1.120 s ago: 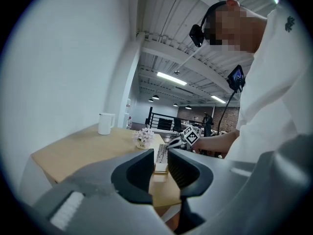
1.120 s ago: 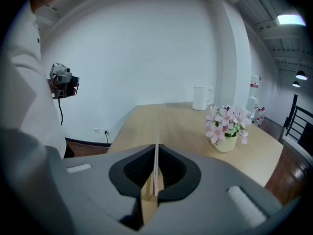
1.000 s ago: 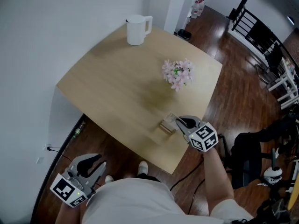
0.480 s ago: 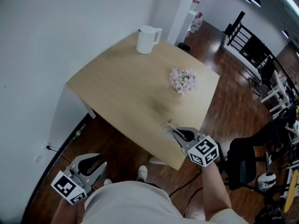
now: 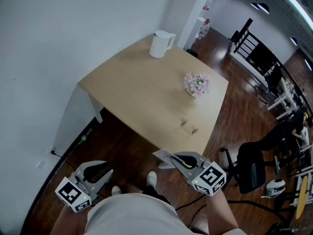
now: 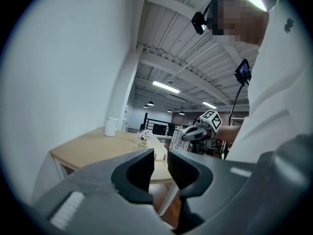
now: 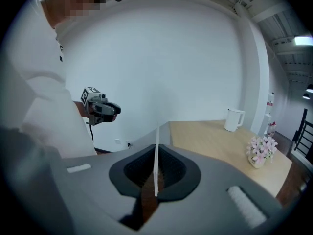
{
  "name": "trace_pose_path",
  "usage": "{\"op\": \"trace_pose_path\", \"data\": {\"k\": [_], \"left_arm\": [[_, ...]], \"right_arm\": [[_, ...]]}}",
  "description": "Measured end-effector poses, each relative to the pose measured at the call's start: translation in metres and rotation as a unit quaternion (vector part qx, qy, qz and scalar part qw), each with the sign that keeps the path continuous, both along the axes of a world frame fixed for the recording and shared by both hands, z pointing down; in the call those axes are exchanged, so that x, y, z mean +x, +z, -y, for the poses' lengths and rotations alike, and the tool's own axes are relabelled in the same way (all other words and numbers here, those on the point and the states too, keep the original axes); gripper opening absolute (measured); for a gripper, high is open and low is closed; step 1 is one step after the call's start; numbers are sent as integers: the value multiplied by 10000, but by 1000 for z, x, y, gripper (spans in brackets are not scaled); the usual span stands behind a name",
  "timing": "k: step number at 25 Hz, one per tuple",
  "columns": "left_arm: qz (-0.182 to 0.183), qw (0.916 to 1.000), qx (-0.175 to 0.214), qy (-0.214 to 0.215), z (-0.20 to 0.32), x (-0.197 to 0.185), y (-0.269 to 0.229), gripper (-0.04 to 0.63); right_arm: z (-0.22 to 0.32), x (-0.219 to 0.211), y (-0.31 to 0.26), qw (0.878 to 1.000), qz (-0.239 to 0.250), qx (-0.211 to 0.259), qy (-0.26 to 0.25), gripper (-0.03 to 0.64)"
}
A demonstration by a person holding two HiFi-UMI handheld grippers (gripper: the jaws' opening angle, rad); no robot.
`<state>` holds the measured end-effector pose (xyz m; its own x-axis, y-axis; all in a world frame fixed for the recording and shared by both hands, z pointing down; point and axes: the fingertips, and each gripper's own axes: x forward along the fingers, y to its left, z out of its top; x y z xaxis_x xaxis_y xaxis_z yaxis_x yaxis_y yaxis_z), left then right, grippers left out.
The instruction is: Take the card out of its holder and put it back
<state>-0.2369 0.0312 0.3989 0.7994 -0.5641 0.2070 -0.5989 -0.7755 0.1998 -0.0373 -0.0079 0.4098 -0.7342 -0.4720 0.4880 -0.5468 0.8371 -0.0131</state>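
Observation:
A small wooden card holder [image 5: 190,127] stands empty near the front edge of the light wooden table [image 5: 132,97]. My right gripper [image 5: 180,161] hangs off the table, over the floor in front of it, shut on a thin white card [image 5: 163,155]. The right gripper view shows that card edge-on [image 7: 157,146], standing upright between the shut jaws [image 7: 156,177]. My left gripper [image 5: 96,172] is low at the left, over the floor and far from the table. Its jaws [image 6: 161,163] stand a little apart with nothing between them.
A white jug [image 5: 161,43] stands at the table's far corner, and a small pot of pink flowers [image 5: 196,83] sits near the right edge. A white wall runs along the left. A black office chair [image 5: 249,168] stands on the dark wood floor at the right.
The card has come out of the holder. My right gripper has drawn back with it from the table to over the floor, and the view has pulled away from the table.

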Motion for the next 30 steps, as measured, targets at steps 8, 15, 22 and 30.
{"op": "trace_pose_path", "data": {"k": [8,15,22,30], "left_arm": [[15,9992,-27,405,-18,-16,6,81],[-46,9981,2,610,-1,5,7,106],[-119,9984,31,547,33,45,1,106],[-47,9993,-21,364,77,104,2,106]], "right_arm": [[-44,-33,-2,9998,174,-101,88,21],[-23,-2,0,9993,107,-72,342,20],[41,72,10,9980,-28,-7,636,21],[130,166,39,9961,-160,42,867,21]]}}
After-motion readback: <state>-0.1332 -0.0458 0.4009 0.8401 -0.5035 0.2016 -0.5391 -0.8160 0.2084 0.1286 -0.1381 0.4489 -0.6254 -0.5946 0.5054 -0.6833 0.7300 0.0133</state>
